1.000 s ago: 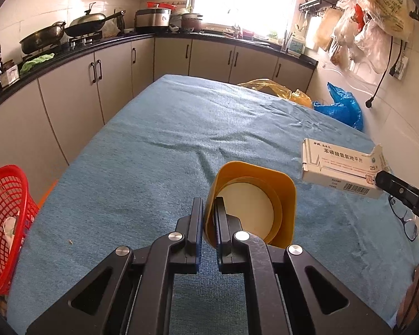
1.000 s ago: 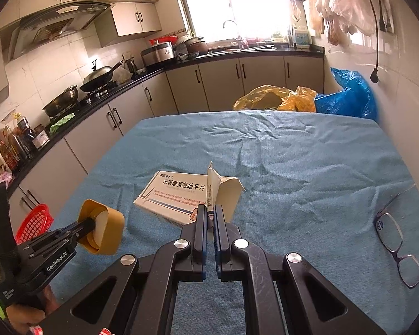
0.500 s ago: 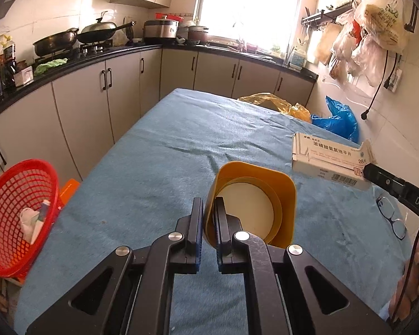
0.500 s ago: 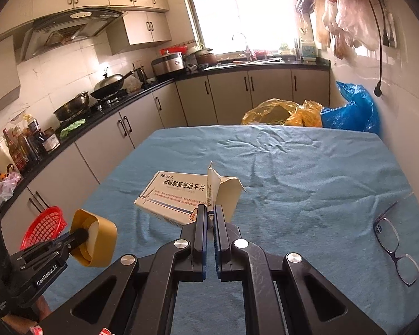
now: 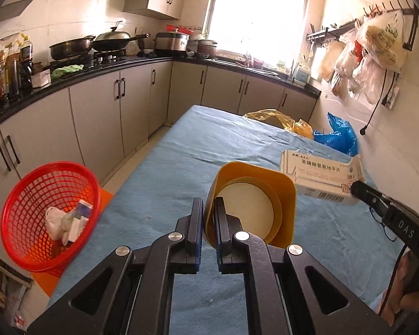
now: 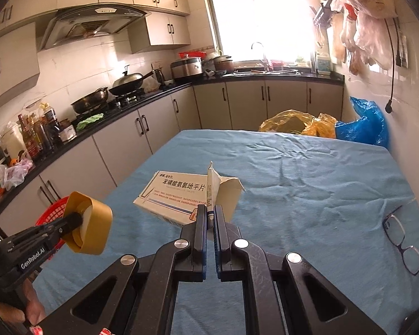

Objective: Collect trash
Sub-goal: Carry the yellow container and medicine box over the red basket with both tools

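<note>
My left claw [image 5: 208, 217] pinches only the tape roll [image 5: 250, 205] wall, right claw [image 6: 209, 219] just the box [image 6: 181, 195] flap, both above the desk [image 5: 181, 167]; either may slip short of the basket [image 5: 49, 215].

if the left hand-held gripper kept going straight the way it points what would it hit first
Probably the blue cloth-covered table; the left hand-held gripper, shut on the yellow tape roll, points along it, left of the white medicine box. Depth is unclear.

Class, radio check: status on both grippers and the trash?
Left gripper shut on yellow cup. Right gripper shut on medicine box flap. Red basket left of table, path clear.
</note>
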A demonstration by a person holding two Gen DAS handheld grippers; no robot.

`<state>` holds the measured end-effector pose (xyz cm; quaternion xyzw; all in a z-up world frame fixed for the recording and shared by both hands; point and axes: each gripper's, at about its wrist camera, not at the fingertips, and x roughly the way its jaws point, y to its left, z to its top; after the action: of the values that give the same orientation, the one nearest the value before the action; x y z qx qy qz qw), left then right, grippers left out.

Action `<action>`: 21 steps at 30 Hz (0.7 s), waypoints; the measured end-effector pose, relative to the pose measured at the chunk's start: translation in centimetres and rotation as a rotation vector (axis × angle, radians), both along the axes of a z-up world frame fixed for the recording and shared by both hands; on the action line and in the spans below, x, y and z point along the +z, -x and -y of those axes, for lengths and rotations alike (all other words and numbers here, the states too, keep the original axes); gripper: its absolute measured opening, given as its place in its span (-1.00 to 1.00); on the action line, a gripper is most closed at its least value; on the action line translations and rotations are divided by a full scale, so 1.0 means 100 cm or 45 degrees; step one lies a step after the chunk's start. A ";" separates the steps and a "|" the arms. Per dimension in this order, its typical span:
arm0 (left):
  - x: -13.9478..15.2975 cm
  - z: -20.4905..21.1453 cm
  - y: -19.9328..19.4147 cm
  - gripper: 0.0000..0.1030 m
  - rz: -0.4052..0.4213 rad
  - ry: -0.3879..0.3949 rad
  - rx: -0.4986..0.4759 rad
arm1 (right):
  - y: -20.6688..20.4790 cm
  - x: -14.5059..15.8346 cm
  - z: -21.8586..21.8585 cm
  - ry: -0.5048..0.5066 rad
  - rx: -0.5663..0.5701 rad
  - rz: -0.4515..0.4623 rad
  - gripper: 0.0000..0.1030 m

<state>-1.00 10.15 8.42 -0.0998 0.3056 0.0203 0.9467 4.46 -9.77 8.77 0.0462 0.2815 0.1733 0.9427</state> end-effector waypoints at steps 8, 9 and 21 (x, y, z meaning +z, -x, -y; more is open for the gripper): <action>0.008 -0.018 0.015 -0.86 0.029 0.028 0.037 | 0.009 -0.003 -0.013 -0.016 0.012 -0.012 -0.91; 0.009 -0.021 0.017 -0.86 0.031 0.032 0.041 | 0.010 -0.002 -0.014 -0.021 0.013 -0.013 -0.91; 0.010 -0.078 0.034 -0.86 0.055 0.085 0.159 | 0.019 0.010 -0.052 -0.004 0.107 0.009 -0.91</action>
<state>-4.42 17.95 9.45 -0.1507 0.2786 0.0669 0.9461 2.55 -4.55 9.73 0.0353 0.2795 0.2133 0.9355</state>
